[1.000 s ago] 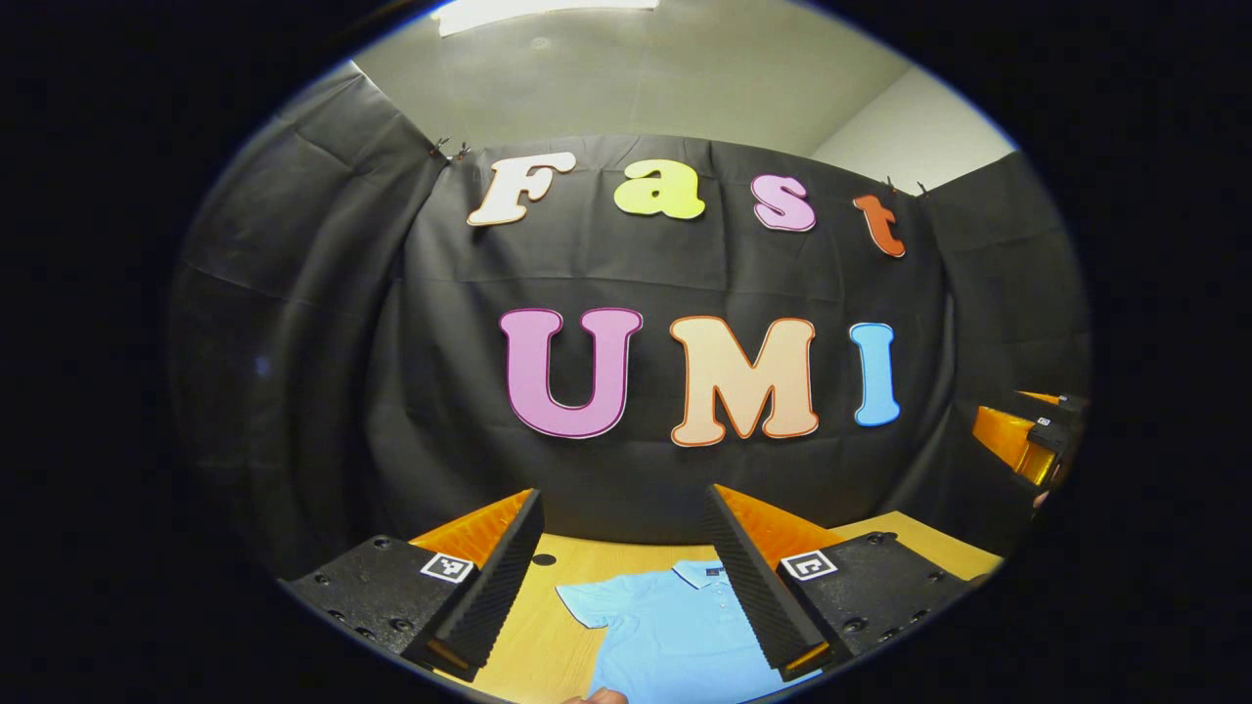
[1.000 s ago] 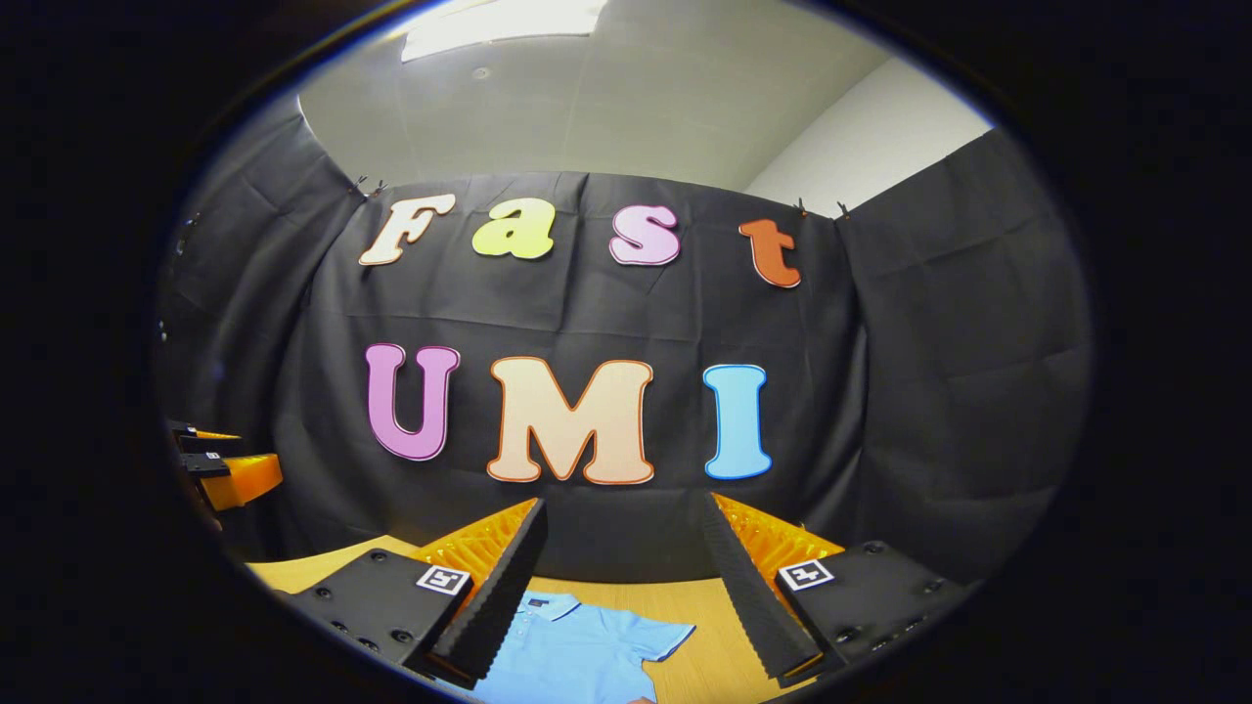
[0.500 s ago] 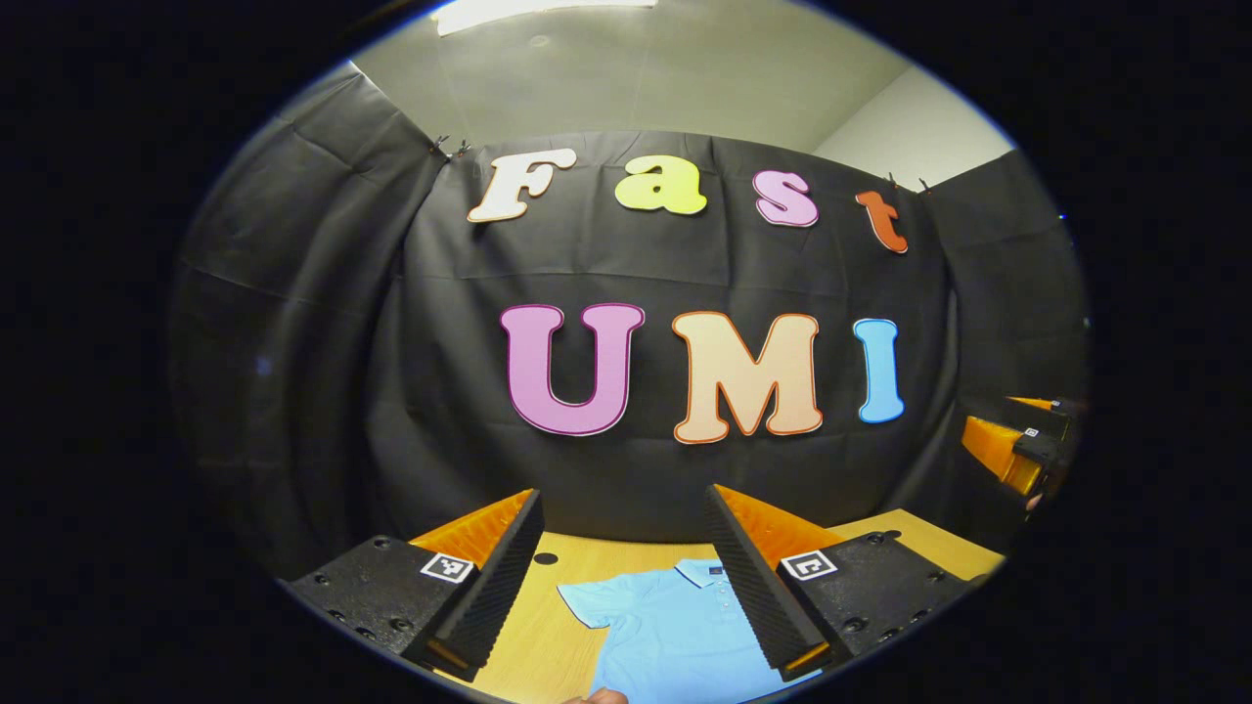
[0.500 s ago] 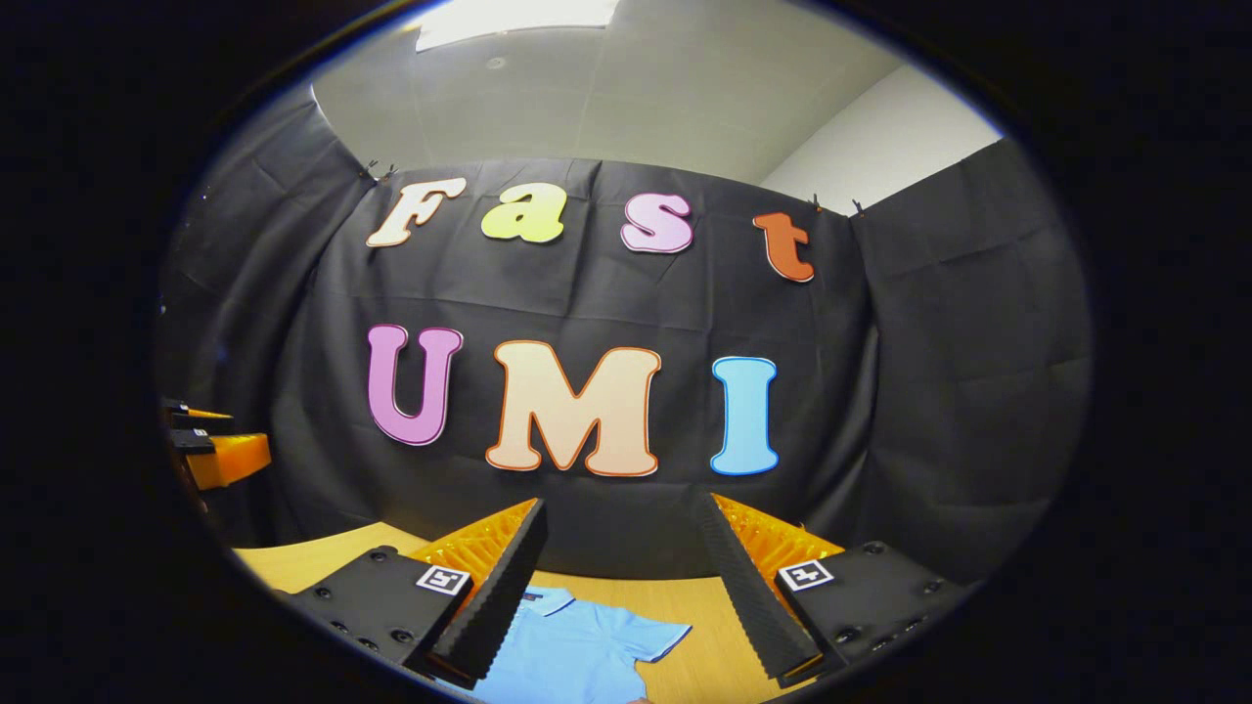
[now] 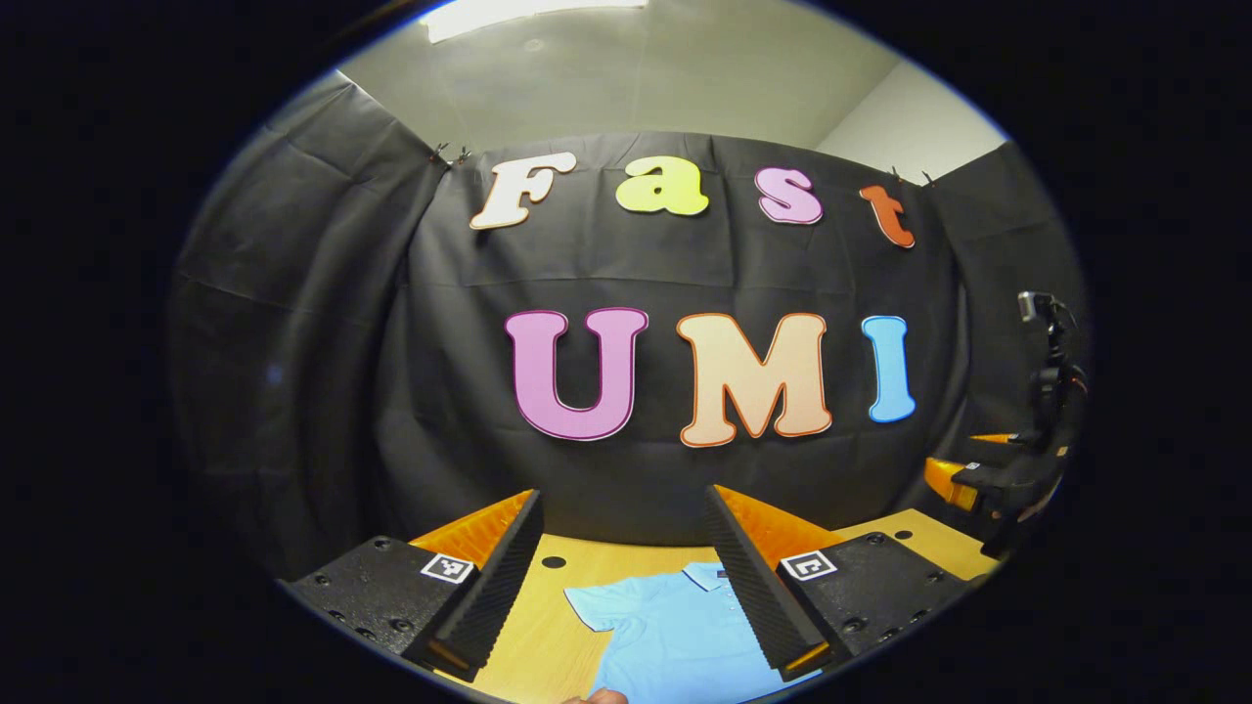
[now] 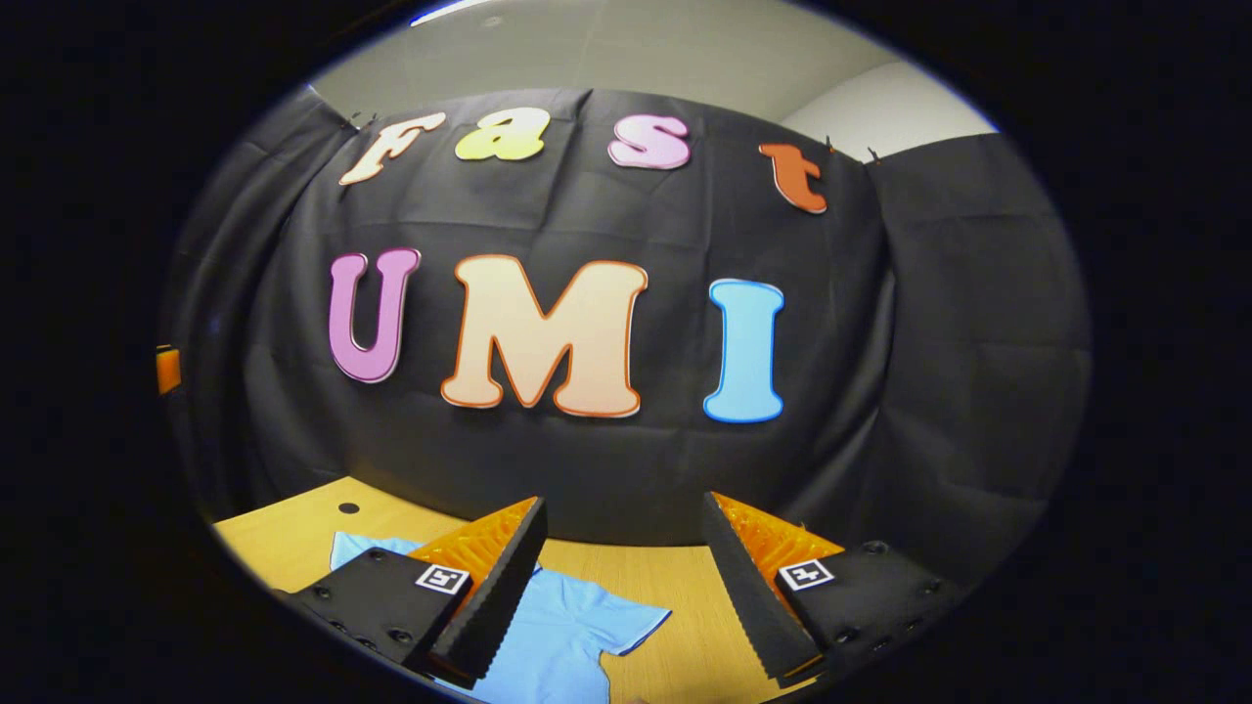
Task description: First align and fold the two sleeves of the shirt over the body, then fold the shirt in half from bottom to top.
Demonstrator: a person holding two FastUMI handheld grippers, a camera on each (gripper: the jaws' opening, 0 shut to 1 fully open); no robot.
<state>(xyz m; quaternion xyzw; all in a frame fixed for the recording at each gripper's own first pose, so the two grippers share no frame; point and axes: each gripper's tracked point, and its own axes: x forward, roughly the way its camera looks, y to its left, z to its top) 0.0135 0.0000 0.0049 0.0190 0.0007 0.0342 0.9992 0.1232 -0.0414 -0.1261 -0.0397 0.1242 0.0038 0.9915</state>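
- Booth wall: black cloth, hung behind the table, creased, closing off the far and side edges in both views.
- Table: light wood top. A small dark round hole sits in its surface near the far edge; the same kind of hole appears in the right gripper view.
- Shirt: light blue, short-sleeved, collared, lying flat on the table with the collar toward the booth wall. Both sleeves are spread outward, not folded over the body. In the right gripper view the shirt lies low and left of centre, one sleeve end reaching out to the right on bare wood.
- Left gripper: held above the table, jaws wide apart, nothing between them; the shirt shows through the gap, well below.
- Right gripper: also above the table, jaws wide apart and empty; its left finger overlaps the shirt in view, contact not evident. In the left gripper view this gripper shows at the far right, raised above the table edge.
- Hand: a small part shows at the bottom edge of the left gripper view, at the near side of the shirt.
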